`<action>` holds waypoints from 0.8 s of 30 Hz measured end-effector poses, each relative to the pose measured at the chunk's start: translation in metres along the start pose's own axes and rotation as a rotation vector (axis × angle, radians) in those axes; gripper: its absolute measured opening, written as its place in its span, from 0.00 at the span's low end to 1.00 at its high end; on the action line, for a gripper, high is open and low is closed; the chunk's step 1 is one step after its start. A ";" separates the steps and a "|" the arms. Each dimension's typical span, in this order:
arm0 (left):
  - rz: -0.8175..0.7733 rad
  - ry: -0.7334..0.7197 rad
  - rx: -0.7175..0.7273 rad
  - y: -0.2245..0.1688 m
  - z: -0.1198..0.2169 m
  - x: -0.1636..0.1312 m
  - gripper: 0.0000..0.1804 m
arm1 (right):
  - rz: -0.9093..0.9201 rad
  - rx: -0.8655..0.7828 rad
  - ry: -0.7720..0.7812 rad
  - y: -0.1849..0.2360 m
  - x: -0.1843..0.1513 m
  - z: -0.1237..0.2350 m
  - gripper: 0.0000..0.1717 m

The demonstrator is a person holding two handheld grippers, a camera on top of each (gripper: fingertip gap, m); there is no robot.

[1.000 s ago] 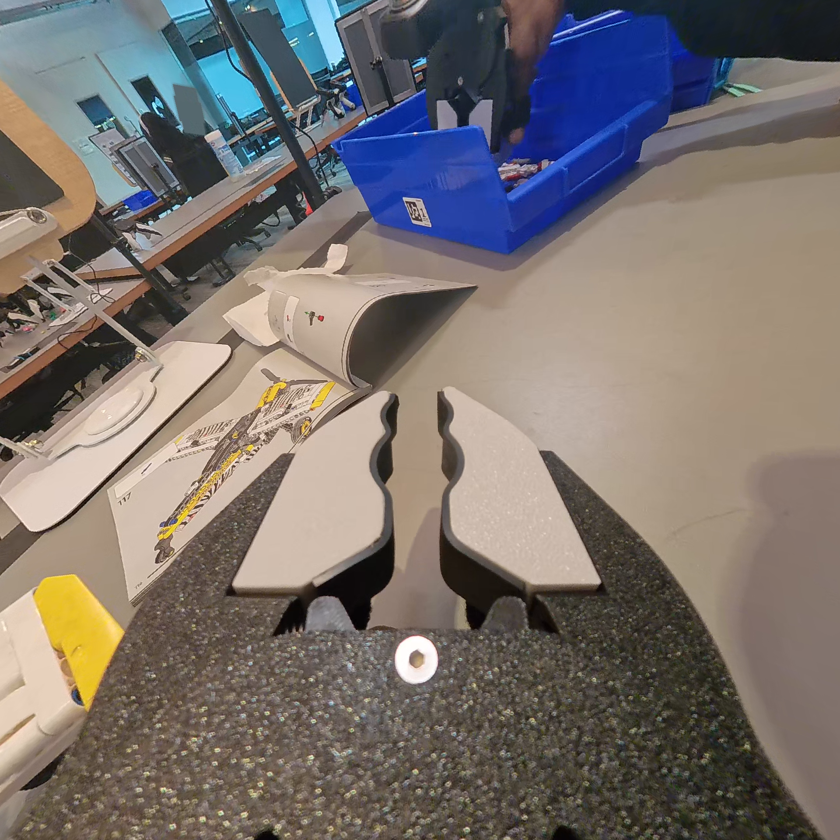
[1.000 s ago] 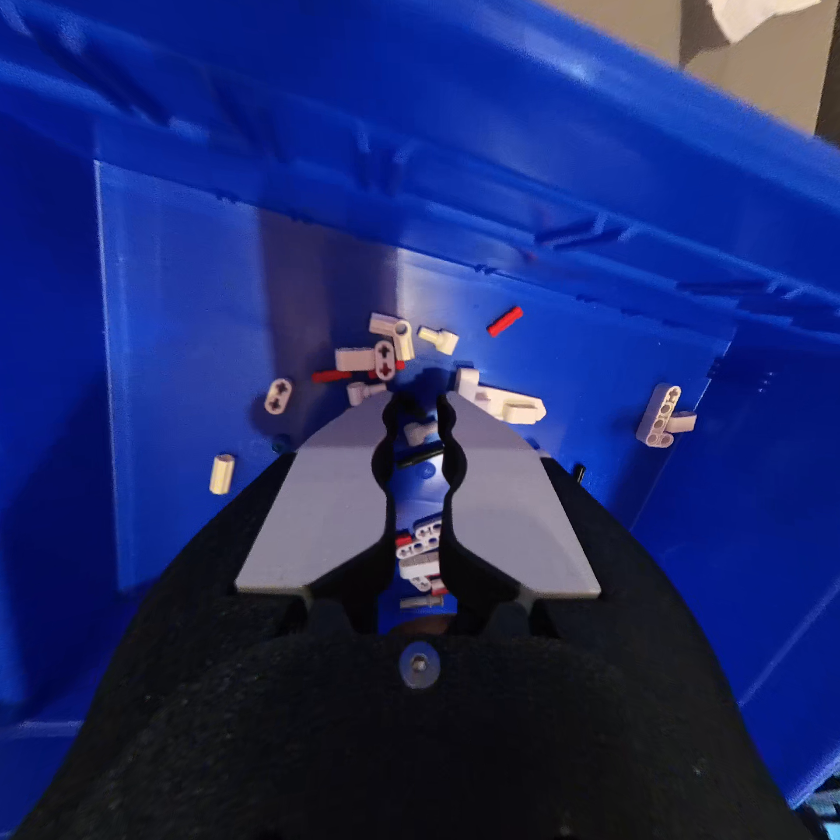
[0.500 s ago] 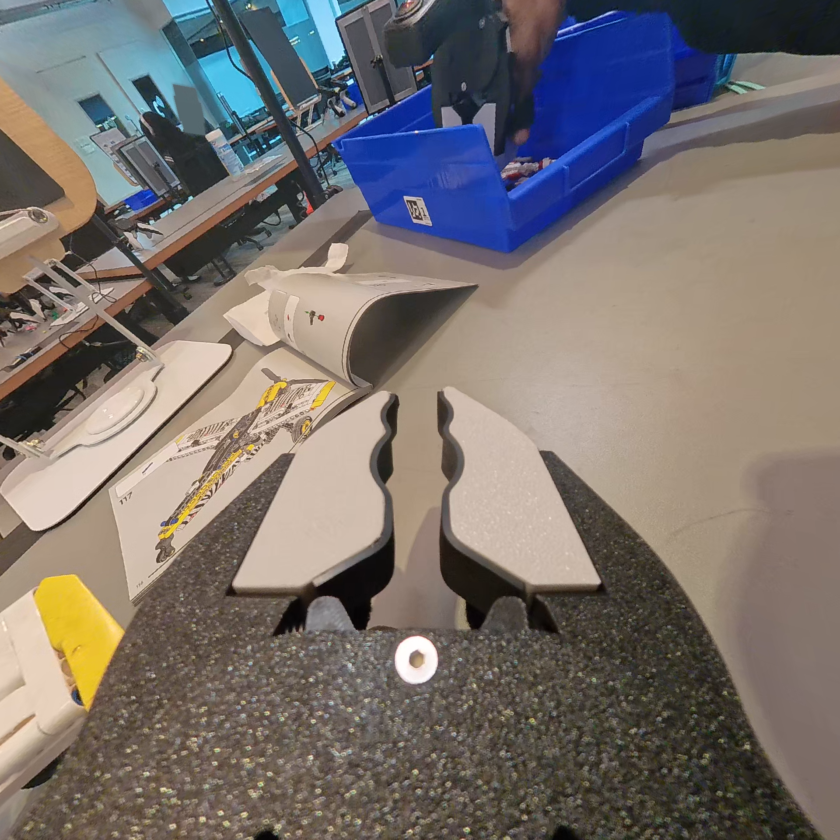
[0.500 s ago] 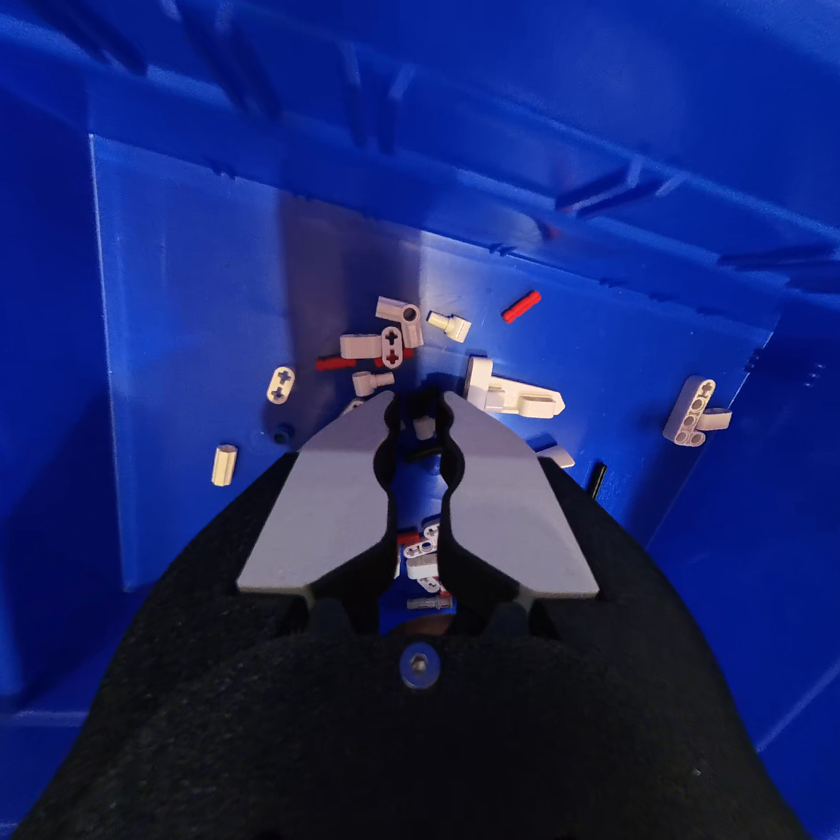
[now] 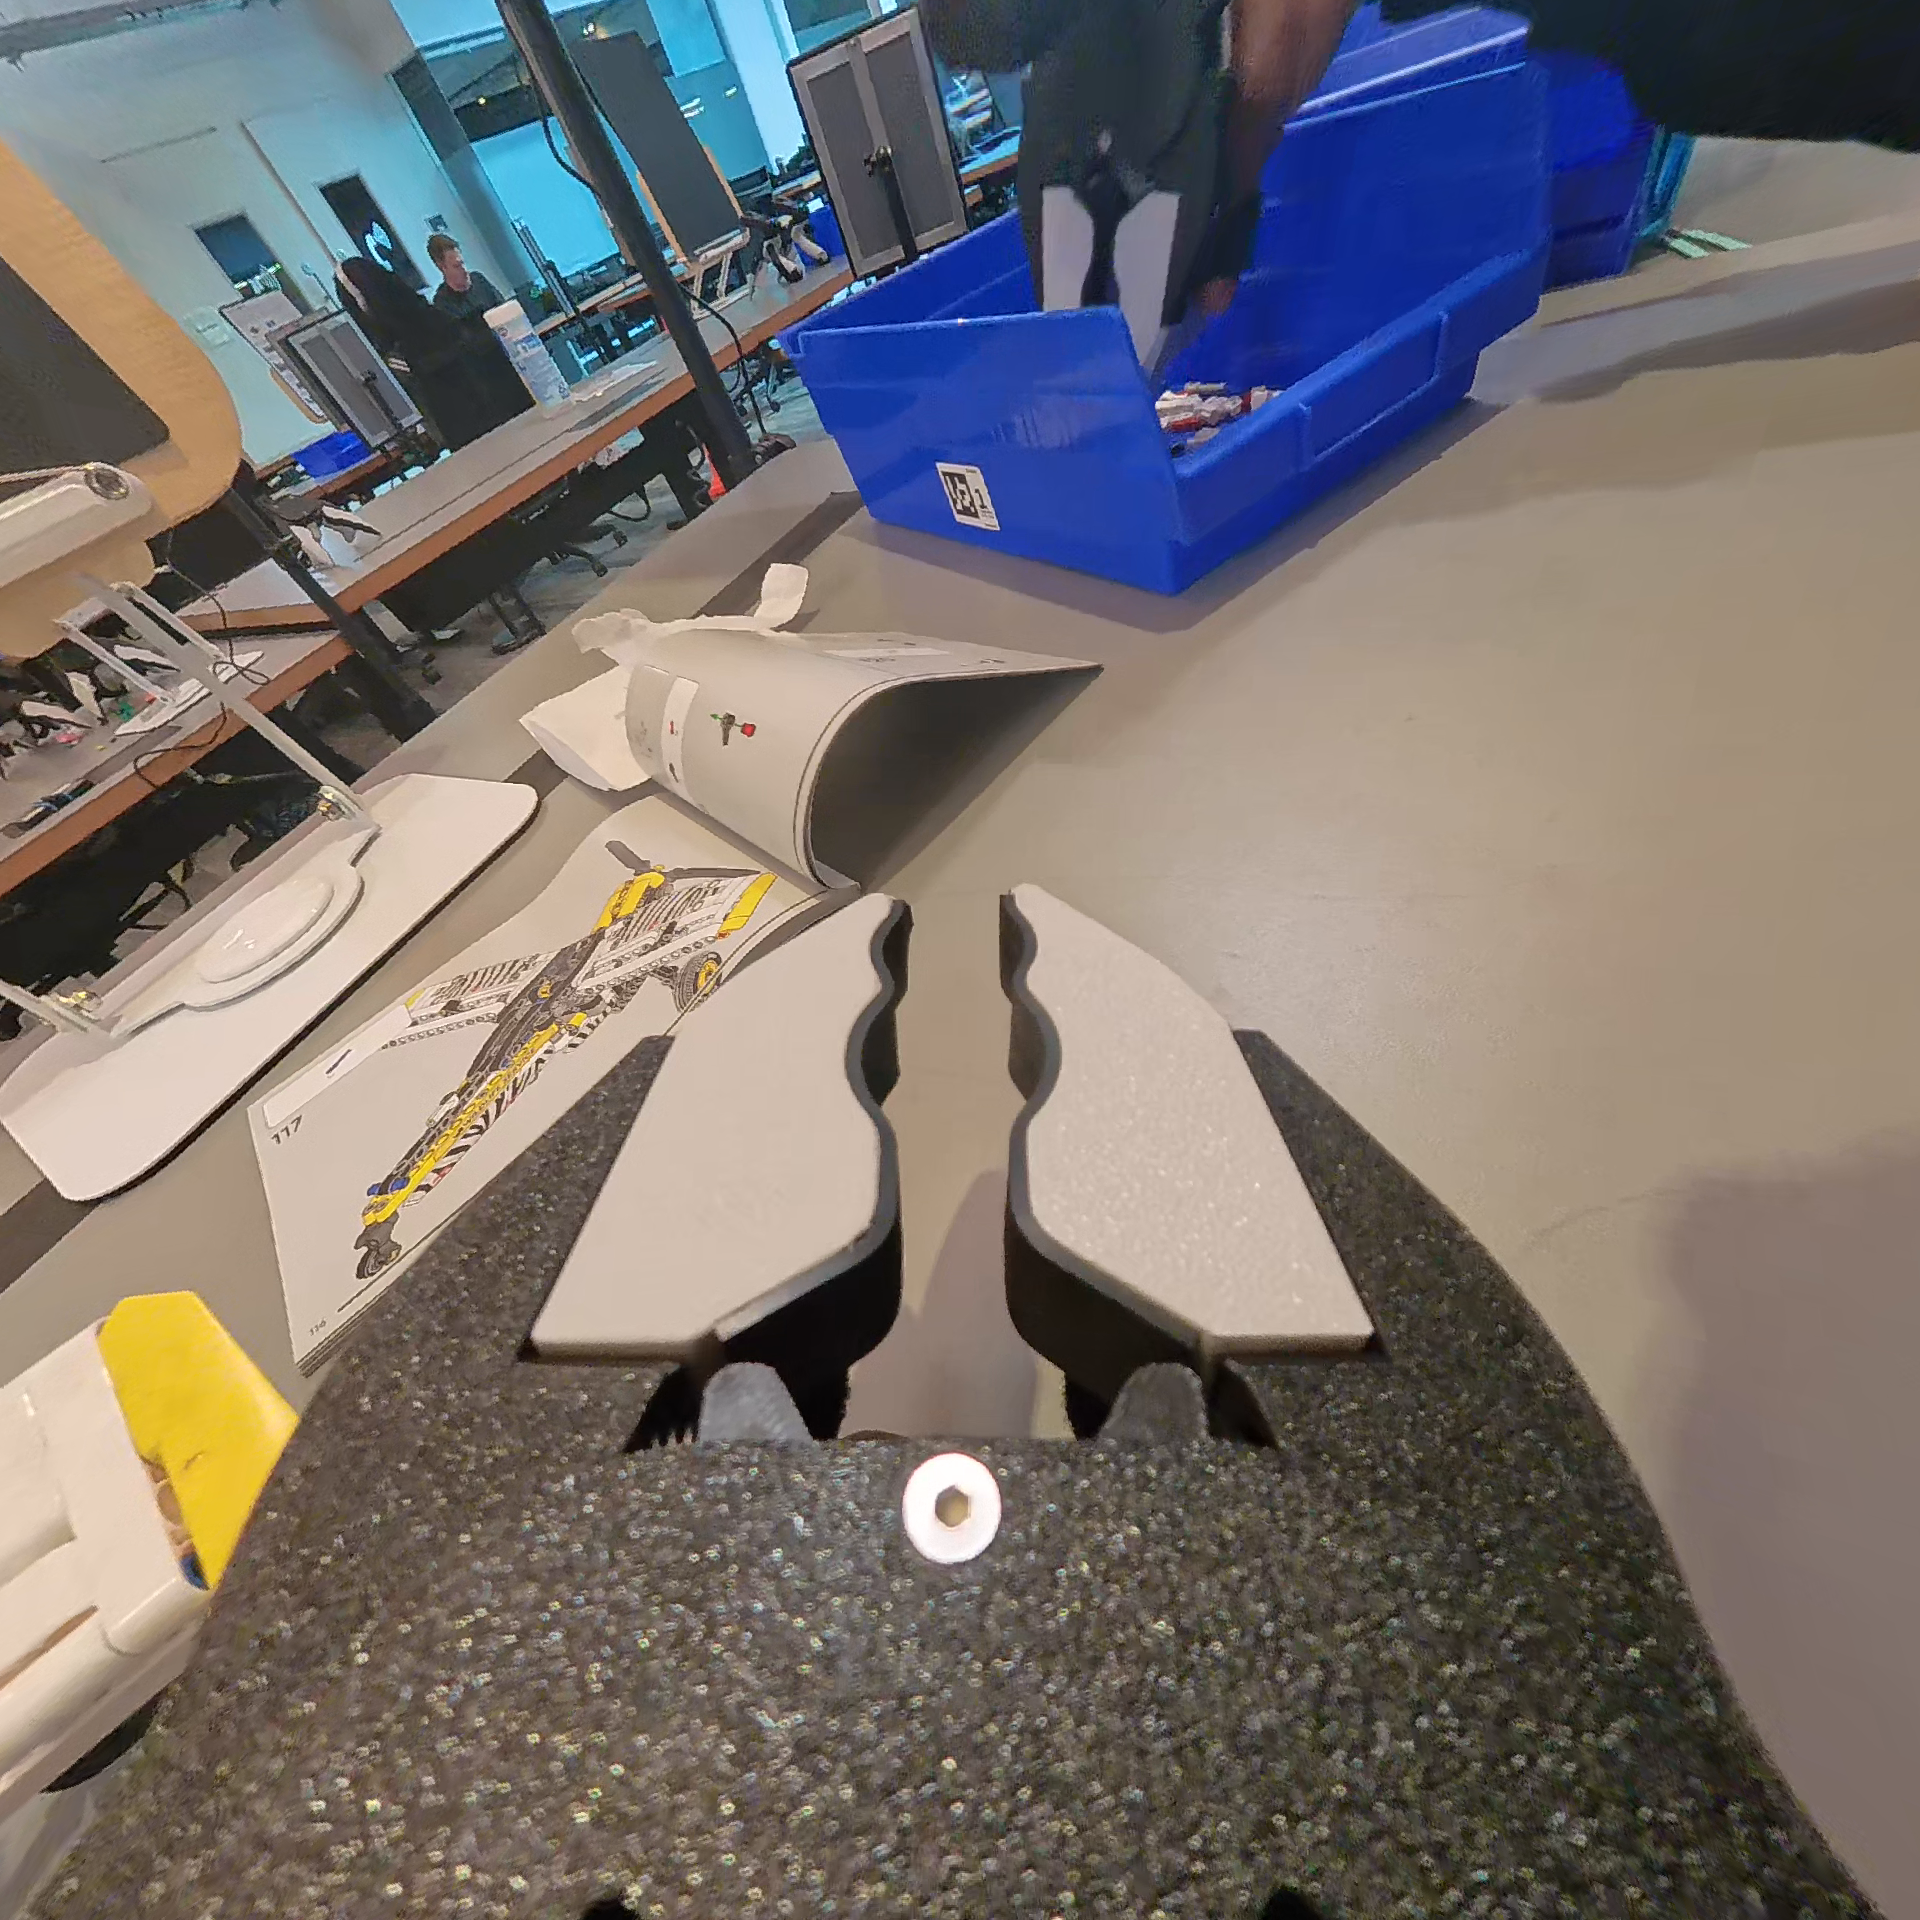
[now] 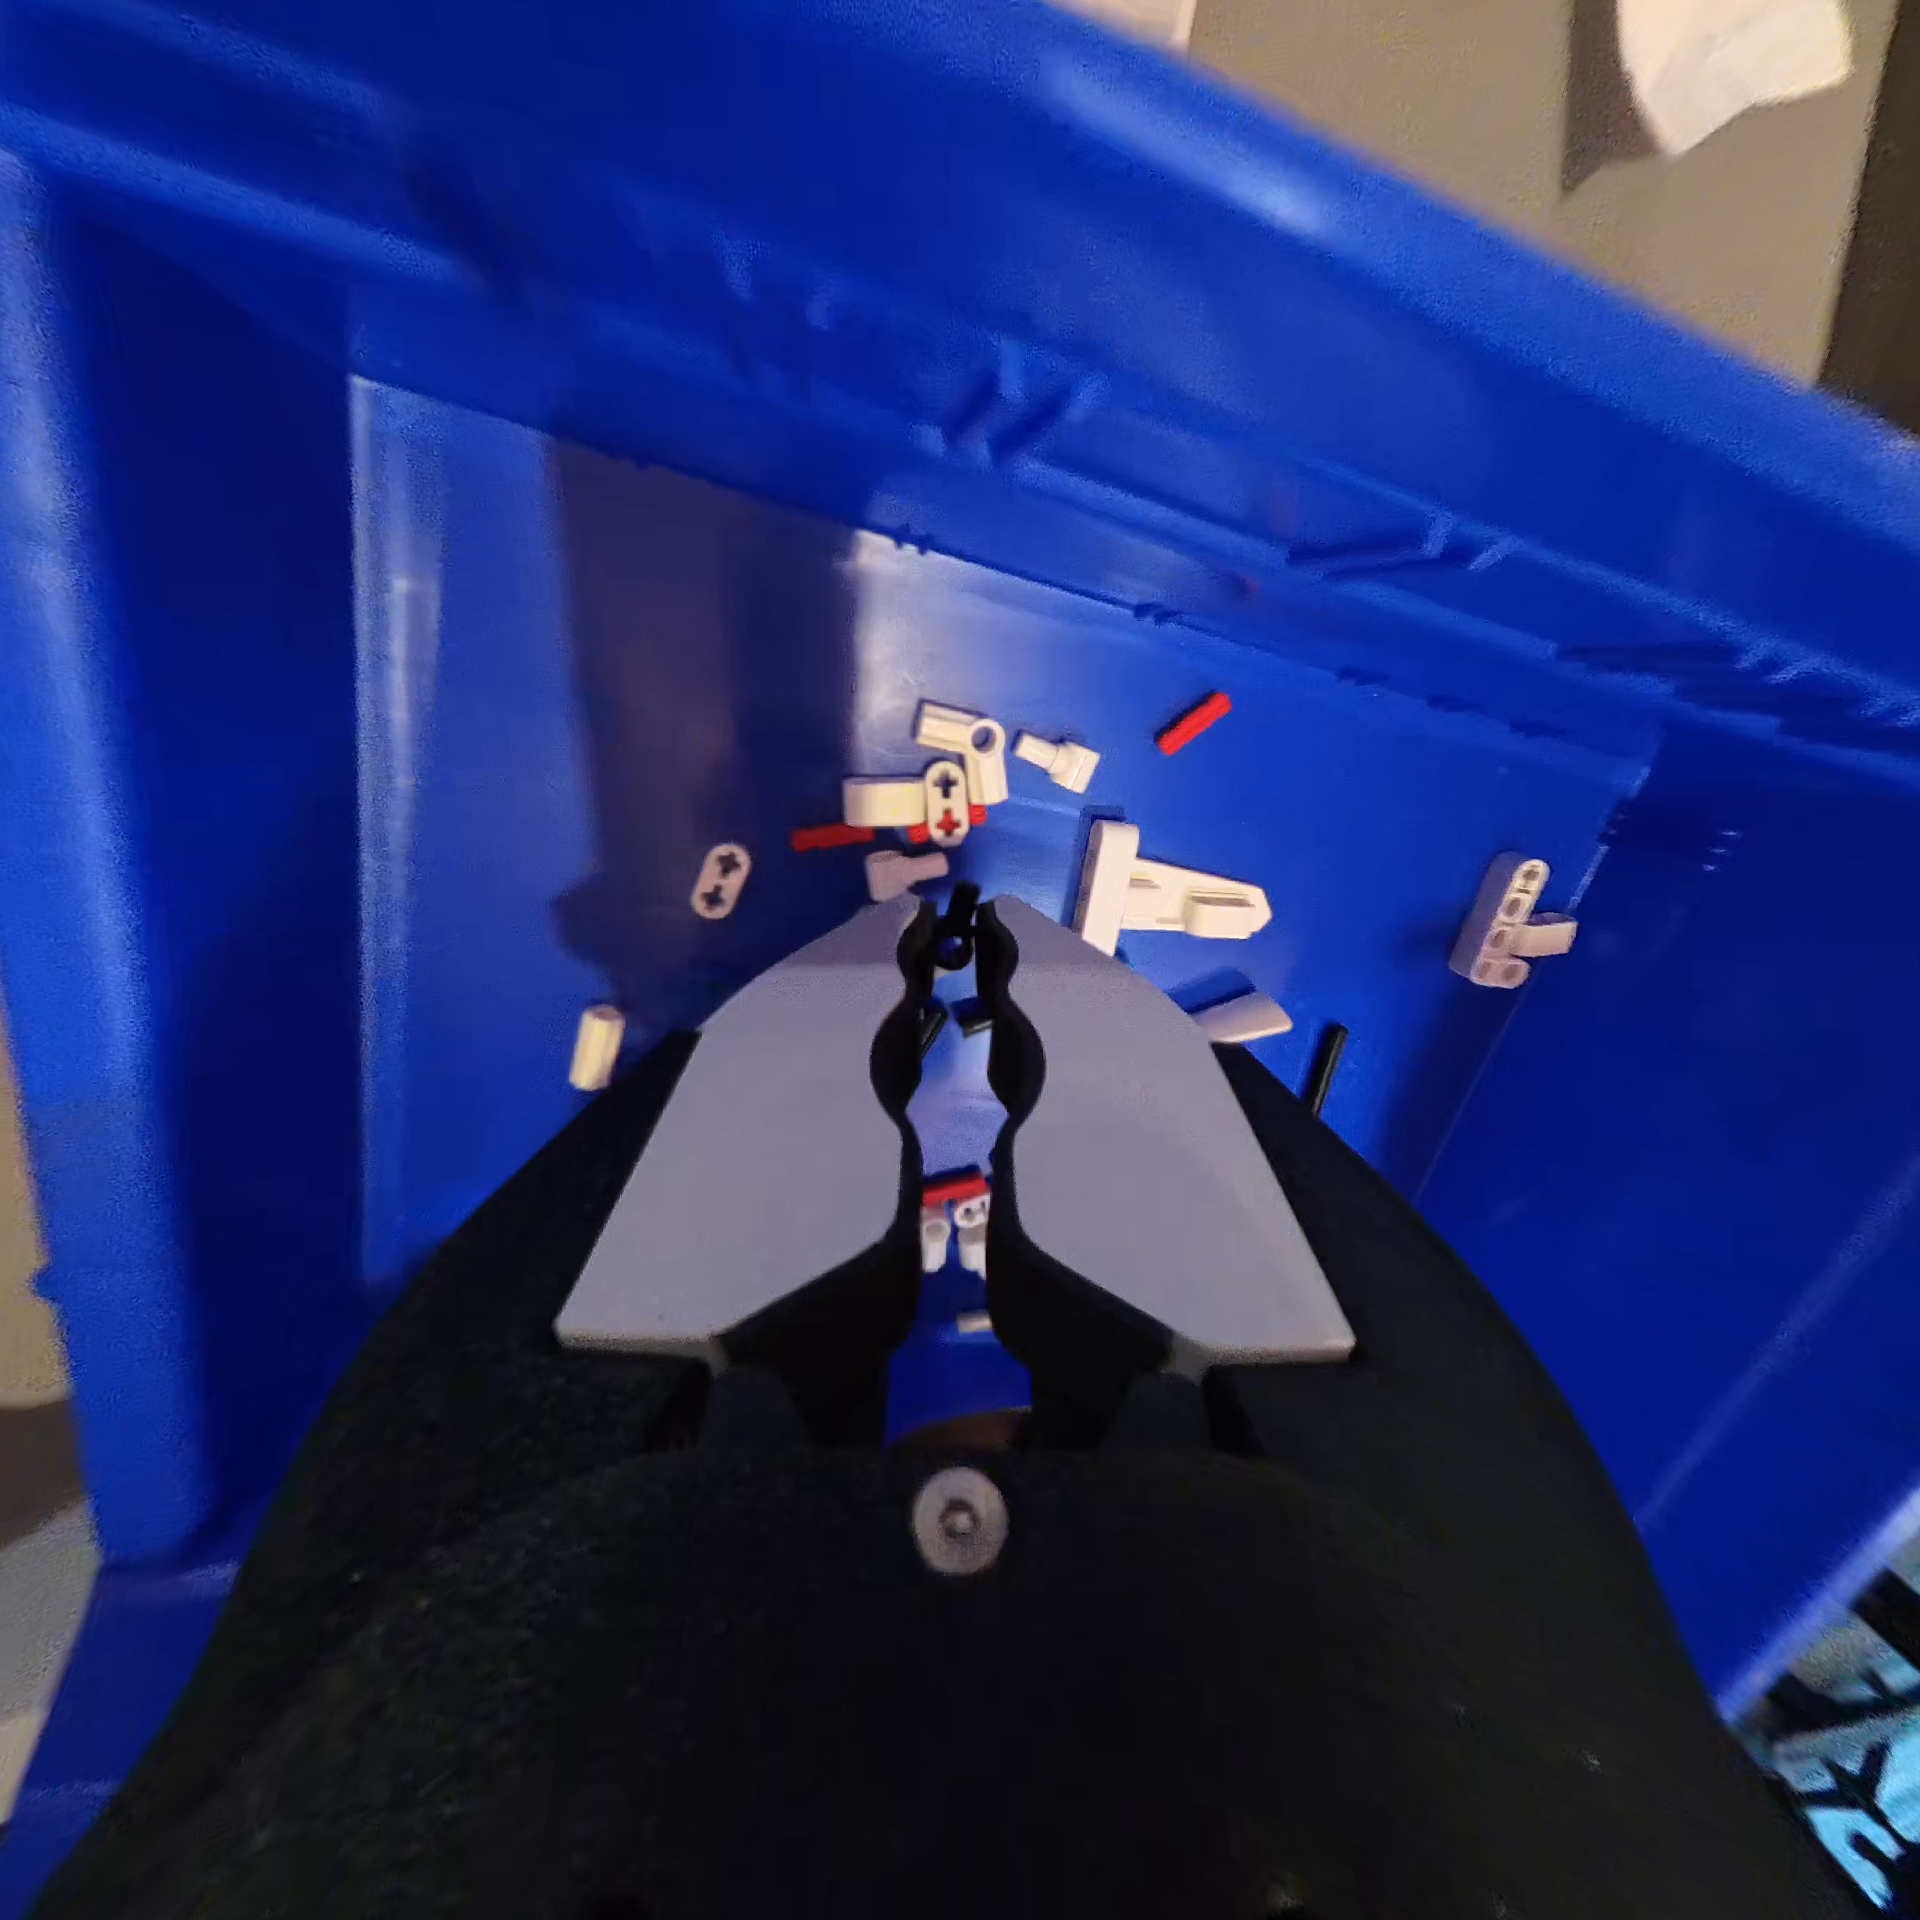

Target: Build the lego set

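- Table (image 5: 1455, 831), grey, stood in an open workshop with rows of desks (image 5: 499, 499) and seated people behind. On it lay an open booklet (image 5: 540, 997), a white stand (image 5: 312, 883) and a blue bin (image 5: 1039, 416) holding small white, red and black parts (image 6: 1164, 904).
- Since a second earlier, the right gripper (image 6: 958, 914) had narrowed and lifted a little inside the bin; the left gripper (image 5: 951, 914) had not moved.
- The left gripper hovered over bare table beside the booklet, jaws slightly apart, holding nothing.
- The right gripper's tips pinched a small black pin (image 6: 958, 925) above the bin's floor.
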State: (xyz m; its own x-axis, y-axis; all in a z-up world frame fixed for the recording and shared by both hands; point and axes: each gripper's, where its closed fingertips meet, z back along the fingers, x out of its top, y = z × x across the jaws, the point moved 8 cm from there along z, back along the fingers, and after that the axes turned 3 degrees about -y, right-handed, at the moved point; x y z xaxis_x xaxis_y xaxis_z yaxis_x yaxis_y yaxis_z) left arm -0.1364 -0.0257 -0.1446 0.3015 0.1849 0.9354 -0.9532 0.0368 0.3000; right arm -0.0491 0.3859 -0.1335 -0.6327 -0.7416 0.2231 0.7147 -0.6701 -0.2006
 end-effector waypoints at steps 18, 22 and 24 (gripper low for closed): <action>0.019 -0.009 0.001 0.001 0.002 0.001 0.09 | 0.088 0.146 -0.333 0.175 0.129 0.010 0.04; 0.022 -0.012 0.001 0.002 0.002 0.001 0.09 | 0.078 0.200 -0.303 0.181 0.132 -0.012 0.04; 0.026 -0.012 0.001 0.002 0.002 0.001 0.09 | 0.072 0.214 -0.282 0.181 0.131 -0.019 0.04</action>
State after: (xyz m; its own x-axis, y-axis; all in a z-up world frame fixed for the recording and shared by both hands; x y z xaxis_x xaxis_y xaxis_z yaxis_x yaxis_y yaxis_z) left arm -0.1383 -0.0279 -0.1430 0.2770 0.1743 0.9449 -0.9607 0.0316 0.2758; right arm -0.0083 0.1663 -0.1589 -0.4925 -0.7285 0.4761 0.8196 -0.5722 -0.0278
